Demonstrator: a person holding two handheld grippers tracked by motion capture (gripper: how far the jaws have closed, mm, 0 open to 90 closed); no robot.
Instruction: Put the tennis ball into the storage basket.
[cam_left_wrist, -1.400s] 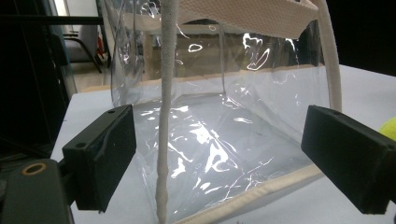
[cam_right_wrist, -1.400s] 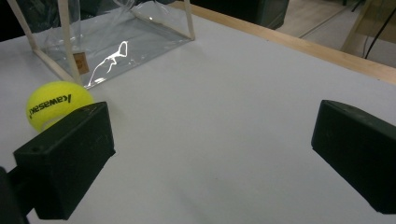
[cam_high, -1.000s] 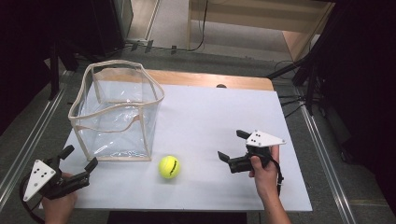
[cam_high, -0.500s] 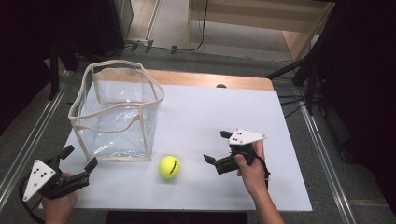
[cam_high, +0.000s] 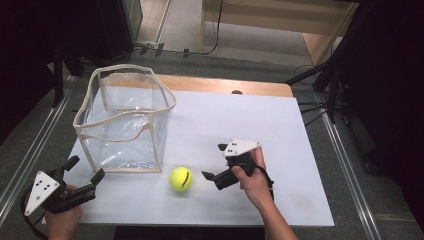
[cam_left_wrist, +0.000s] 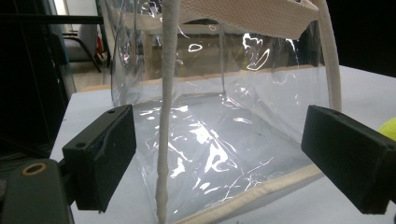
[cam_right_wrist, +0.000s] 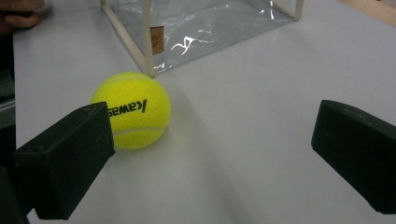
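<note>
Hands come in at the near edge of the bench (cam_high: 300, 130), one claw each. Left claw (cam_high: 84, 170) sits at the near left corner, jaws wide, aimed at the clear bag's (cam_high: 125, 120) near side. Right claw (cam_high: 214, 161) hovers at centre, jaws wide and holding nothing. Just to its left lies the yellow tennis ball (cam_high: 181, 178), resting on the bench by the bag's near right corner; being round, it has no long axis. Right claw is nearer. In the right gripper view one jaw covers the ball's (cam_right_wrist: 133, 109) edge.

Yellow ball (cam_high: 181, 178) — black lettering; clear, cream-trimmed bag (cam_high: 125, 120)
</note>
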